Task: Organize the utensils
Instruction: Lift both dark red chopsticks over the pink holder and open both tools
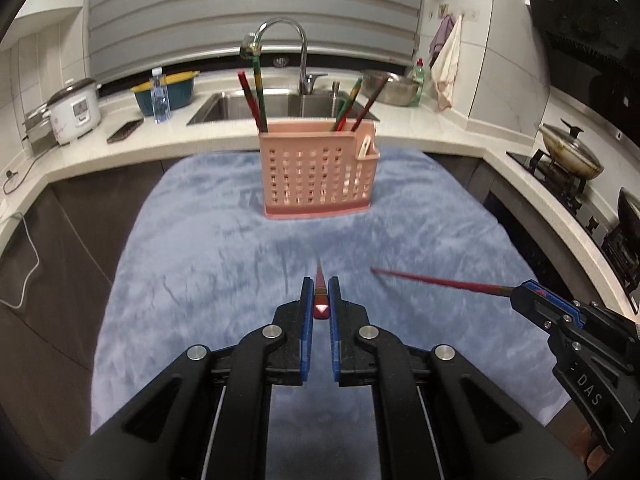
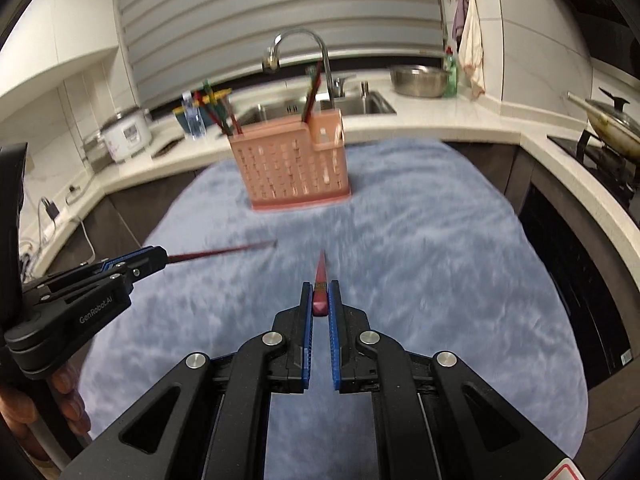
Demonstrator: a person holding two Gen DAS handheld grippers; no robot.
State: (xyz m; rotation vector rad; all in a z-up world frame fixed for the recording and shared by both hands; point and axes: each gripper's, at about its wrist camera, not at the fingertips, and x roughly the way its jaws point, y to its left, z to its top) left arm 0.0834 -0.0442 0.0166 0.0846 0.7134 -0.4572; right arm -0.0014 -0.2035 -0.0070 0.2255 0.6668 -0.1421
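Chopsticks, one in each gripper. My left gripper point(image 1: 320, 286) is closed almost fully on a red chopstick point(image 1: 321, 280), its pads pressing the thick end while the thin tip points ahead toward the pink basket point(image 1: 316, 176). My right gripper point(image 2: 320, 290) is clamped the same way on a second red chopstick point(image 2: 321, 274), which also points toward the basket. In the left wrist view, the right gripper enters from the right side with its chopstick slanting across the blue cloth point(image 1: 200, 260), in front of the basket and well apart from it. In the right wrist view, the left gripper comes in from the left, and part of a hand point(image 2: 64, 400) shows under it.

The basket stands upright on the far part of the cloth, near the counter edge in front of the sink point(image 1: 280, 106). Several red and green chopsticks point(image 1: 256, 96) already stand in the basket, some leaning at its left end and others at its right end. A small side pocket point(image 1: 368, 148) sits on the basket's right end. Both held chopsticks look blurred, and neither touches the cloth or the basket as far as I can tell.
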